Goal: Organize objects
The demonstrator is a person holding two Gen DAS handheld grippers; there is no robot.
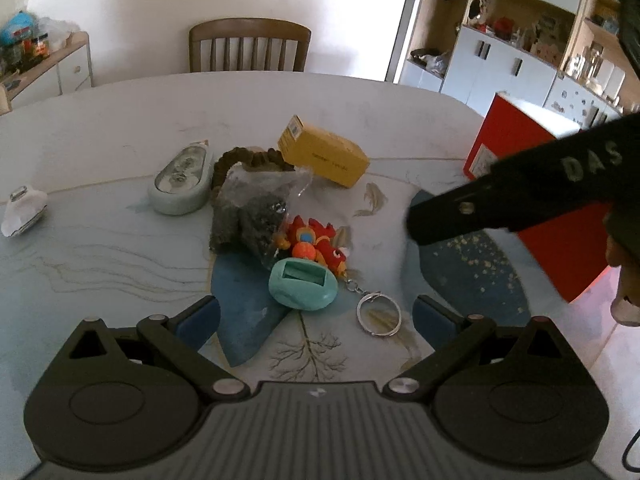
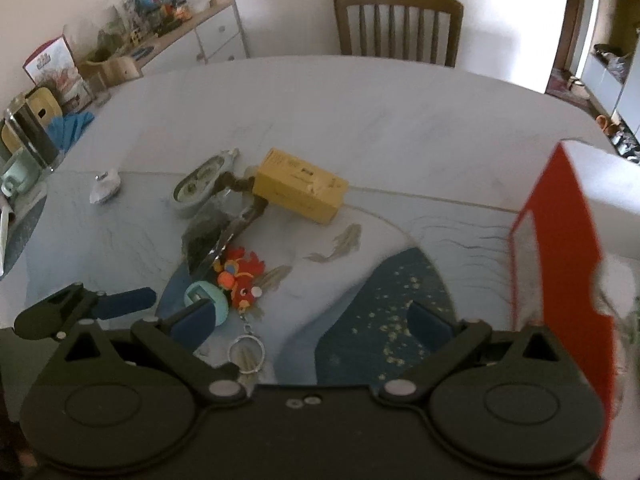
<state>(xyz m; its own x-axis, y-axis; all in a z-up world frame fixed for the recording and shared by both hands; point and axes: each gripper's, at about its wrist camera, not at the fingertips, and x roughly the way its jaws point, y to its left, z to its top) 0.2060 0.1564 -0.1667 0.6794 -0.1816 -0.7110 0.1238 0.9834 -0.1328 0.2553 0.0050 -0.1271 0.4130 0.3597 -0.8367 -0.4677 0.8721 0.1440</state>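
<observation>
Left wrist view shows my left gripper spread wide and empty, hanging over the teal holder and the red keychain toy near the middle of the table. My right gripper is also open, holding nothing. The yellow box, plastic bag, grey case and small white item all lie loose, so I judge nothing is sorted yet. The red box stands at the table's right edge, likely their destination.
</observation>
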